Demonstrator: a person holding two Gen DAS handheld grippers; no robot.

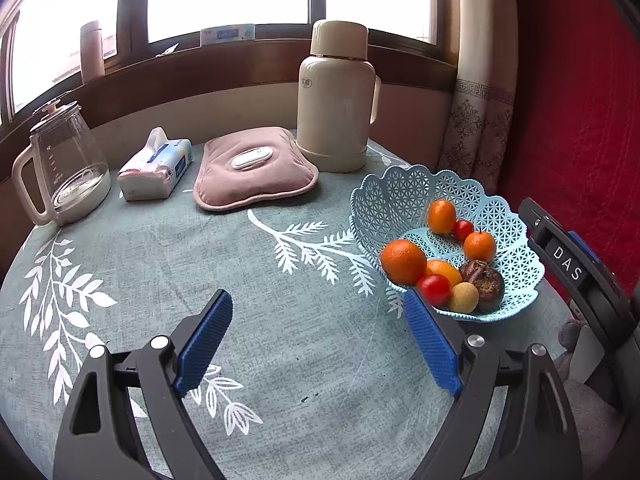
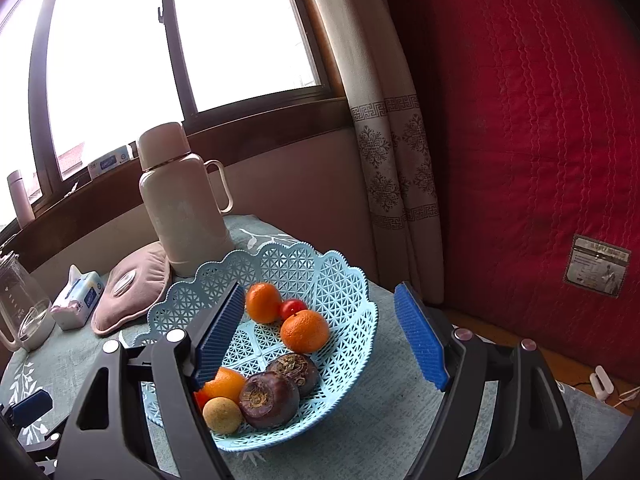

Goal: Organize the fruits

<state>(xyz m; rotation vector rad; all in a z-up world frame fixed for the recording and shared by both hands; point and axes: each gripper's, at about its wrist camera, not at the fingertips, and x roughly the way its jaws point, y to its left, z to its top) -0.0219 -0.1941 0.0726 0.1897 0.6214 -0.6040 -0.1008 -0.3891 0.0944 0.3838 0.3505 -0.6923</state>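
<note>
Fruits (image 2: 304,331), orange, red, yellow and dark brown, fill pale-blue lattice basket (image 2: 344,280).

Worktop (image 1: 304,344) was covered in matt woven cloth, slightly coarse, grey-green with a white leaf print. Basket (image 2: 344,280) looked like moulded plastic, pale blue lattice with a faint sheen. Oranges (image 1: 403,262) had dimpled, glossy peel; cherry tomatoes (image 1: 434,289) smooth and shiny. Kettle (image 1: 68,168) was clear glass. Flask (image 1: 336,108) was smooth satin cream. Pink pad (image 1: 256,172) looked like soft matt fabric. Left hand-held gripper (image 1: 318,338) had ribbed blue pads (image 1: 204,344) on matt black plastic, with bright metal pins.
</note>
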